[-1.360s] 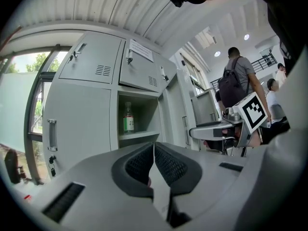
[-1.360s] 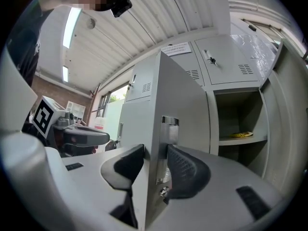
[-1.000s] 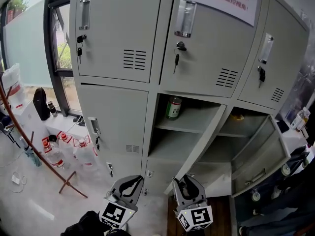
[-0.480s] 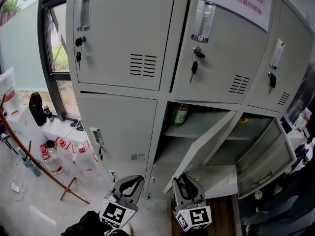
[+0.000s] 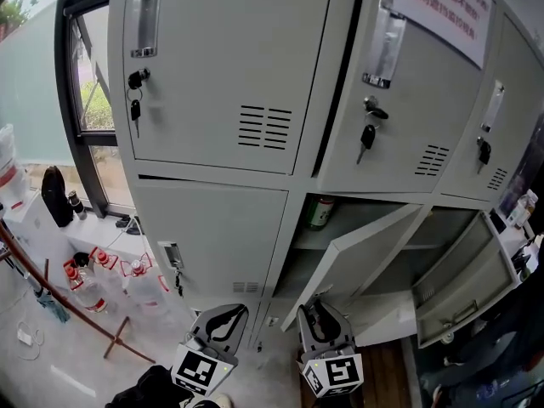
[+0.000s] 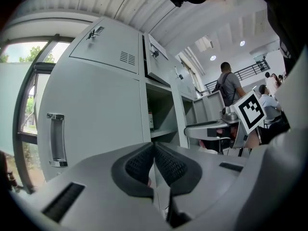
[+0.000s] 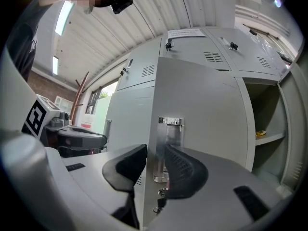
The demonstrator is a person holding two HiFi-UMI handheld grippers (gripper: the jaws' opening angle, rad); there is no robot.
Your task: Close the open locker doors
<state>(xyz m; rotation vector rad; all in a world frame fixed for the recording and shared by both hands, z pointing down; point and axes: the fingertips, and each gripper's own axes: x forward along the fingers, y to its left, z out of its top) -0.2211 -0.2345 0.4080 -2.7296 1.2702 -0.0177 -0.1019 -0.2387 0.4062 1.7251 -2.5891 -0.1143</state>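
Note:
Grey lockers fill the head view. The middle lower locker door [image 5: 361,253] stands half open, and a green bottle [image 5: 320,212] sits on the shelf behind it. Further right, a second lower door [image 5: 463,283] hangs wide open. My right gripper [image 5: 316,321] straddles the middle door's free edge. In the right gripper view that door [image 7: 202,109] runs between the pads of the right gripper [image 7: 155,160], which have just been closing onto it below its handle [image 7: 169,129]. My left gripper [image 5: 223,320] is beside it, facing the closed lower-left door. Seen in its own view, the left gripper [image 6: 154,150] has its pads together and empty.
Keys [image 5: 367,136] hang from the upper doors' locks, and a paper notice [image 5: 446,7] is stuck on the top right. Water bottles [image 5: 93,270] and a reddish stand [image 5: 59,300] sit on the floor by the window on the left. People [image 6: 226,83] stand further off.
The lockers have drawn nearer and larger in the head view. The middle door has swung partly toward its opening with the right gripper at its edge. Both grippers keep their places low in the view.

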